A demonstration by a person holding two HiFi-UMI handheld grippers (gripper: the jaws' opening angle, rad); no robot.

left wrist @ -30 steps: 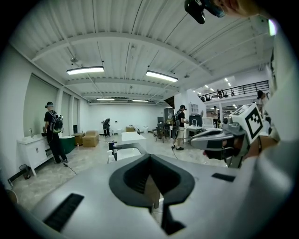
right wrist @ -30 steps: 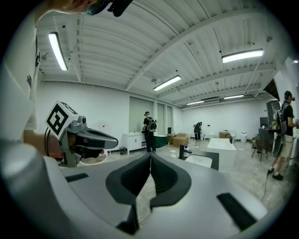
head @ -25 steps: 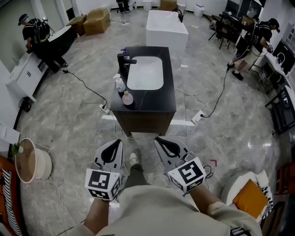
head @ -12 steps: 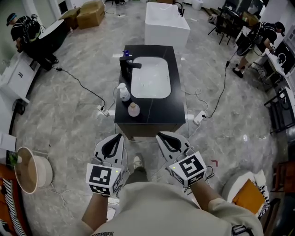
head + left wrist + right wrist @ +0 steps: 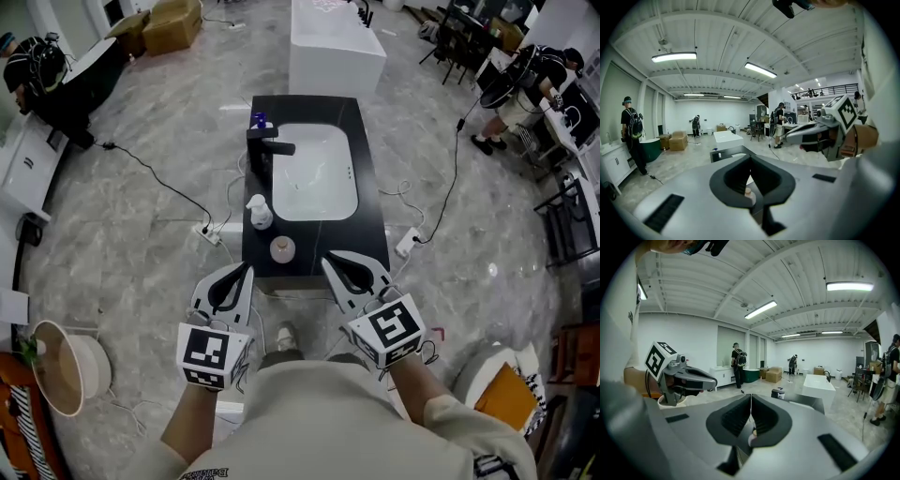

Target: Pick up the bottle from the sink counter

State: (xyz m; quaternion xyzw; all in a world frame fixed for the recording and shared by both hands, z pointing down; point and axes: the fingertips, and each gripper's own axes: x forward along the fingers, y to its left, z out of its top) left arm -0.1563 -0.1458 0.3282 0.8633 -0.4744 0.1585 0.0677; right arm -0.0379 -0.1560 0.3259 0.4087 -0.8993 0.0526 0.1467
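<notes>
A small round bottle with a tan cap (image 5: 282,249) stands at the near left corner of the black sink counter (image 5: 367,234). A white pump bottle (image 5: 259,212) stands just behind it, beside the black faucet (image 5: 262,150) and white basin (image 5: 317,172). My left gripper (image 5: 247,268) is shut and empty, its tip just short of the counter's near edge, left of the tan-capped bottle. My right gripper (image 5: 327,257) is also shut and empty, at the near edge to the bottle's right. The bottle (image 5: 749,196) shows low past the shut left jaws, and the same bottle (image 5: 753,434) past the right ones.
A white tub block (image 5: 335,47) stands beyond the counter, cardboard boxes (image 5: 173,21) at back left. Cables and a power strip (image 5: 212,232) lie on the marble floor on both sides. People work at far left (image 5: 42,70) and far right (image 5: 525,89). A round basket (image 5: 66,367) sits at left.
The counter has come closer: it now reaches the tips of both grippers, where a second ago it stood well ahead. Both grippers stayed shut and side by side.
</notes>
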